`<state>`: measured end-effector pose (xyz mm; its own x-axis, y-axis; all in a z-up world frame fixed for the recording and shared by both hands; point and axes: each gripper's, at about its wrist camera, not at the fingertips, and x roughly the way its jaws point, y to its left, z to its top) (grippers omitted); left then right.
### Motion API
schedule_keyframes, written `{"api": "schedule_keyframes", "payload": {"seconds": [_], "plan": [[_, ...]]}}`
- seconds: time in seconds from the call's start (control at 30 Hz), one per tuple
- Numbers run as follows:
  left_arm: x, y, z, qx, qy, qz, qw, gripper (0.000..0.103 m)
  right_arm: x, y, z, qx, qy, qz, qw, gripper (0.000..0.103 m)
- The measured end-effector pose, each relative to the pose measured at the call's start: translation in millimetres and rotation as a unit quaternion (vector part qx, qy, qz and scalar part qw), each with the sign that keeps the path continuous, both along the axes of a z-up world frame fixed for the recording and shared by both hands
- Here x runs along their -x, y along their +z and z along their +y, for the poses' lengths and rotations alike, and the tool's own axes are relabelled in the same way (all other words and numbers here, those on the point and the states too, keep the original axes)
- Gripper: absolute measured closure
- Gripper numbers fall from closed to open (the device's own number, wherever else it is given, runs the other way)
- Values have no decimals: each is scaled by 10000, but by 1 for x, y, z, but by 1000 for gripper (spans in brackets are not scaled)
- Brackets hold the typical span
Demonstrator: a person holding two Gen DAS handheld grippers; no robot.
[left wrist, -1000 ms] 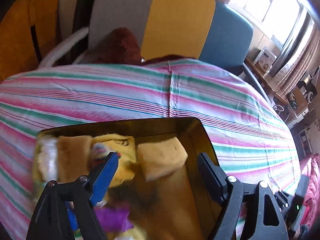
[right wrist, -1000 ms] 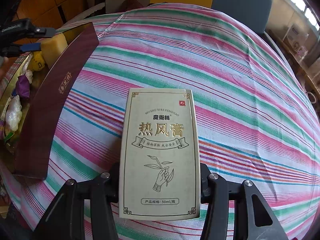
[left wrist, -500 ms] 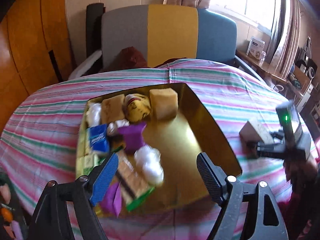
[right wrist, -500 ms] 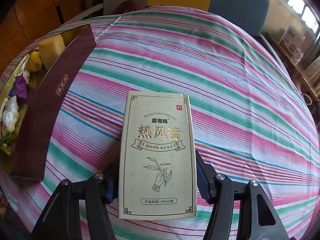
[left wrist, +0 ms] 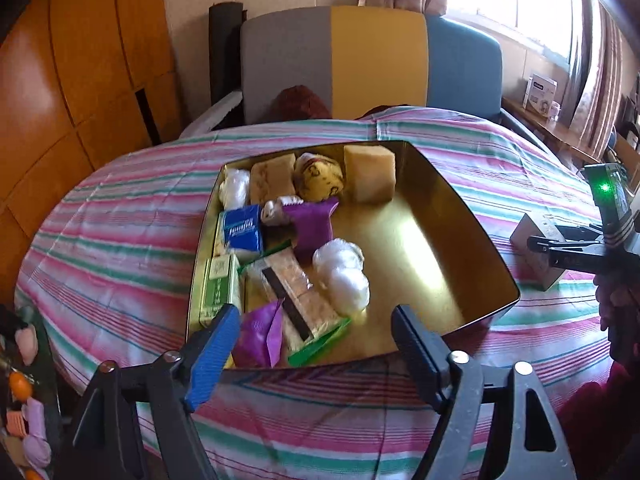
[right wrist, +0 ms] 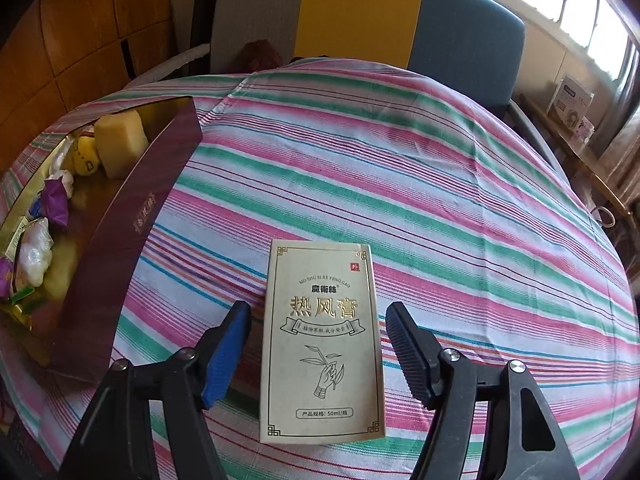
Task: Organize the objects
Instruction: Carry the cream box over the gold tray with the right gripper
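The right claw [right wrist: 318, 346] is spreading around the ointment box [right wrist: 322, 340], fingers apart from it, lying mid-bench beside the gift box [right wrist: 128, 216]. The left claw [left wrist: 316, 340] is hanging spread, holding nothing.

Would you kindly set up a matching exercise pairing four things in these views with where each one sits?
Things:
1. cream ointment box
2. yellow sponge block
3. blue tissue pack
4. white carton

Places:
A. far corner of the gold tray
B. side ledge near the window
C. striped tablecloth, between the open right gripper fingers
D. tray's left side

Pairs: 1-C, 2-A, 3-D, 4-B
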<state>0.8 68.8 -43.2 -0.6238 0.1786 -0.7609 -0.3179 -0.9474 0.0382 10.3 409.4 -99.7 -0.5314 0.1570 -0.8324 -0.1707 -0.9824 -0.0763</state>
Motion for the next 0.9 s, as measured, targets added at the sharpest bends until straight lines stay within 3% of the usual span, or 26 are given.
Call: {"api": "schedule_keyframes", "payload": {"seconds": [0.47, 0.57, 0.63, 0.9], "plan": [[1, -8, -3, -111, -43, -249, 9996, 28, -2, 4, 5, 93, -100, 75, 9999, 33], [0, -8, -2, -37, -5, -222, 9997, 29, -1, 2, 4, 95, -91, 41, 9999, 36], [0, -9, -3, -44, 11, -253, 9997, 31, 0, 1, 3, 43, -60, -20, 10000, 50], [-1, -12, -7, -52, 29, -322, 9995, 33, -1, 0, -2, -69, 53, -13, 10000, 51]]}}
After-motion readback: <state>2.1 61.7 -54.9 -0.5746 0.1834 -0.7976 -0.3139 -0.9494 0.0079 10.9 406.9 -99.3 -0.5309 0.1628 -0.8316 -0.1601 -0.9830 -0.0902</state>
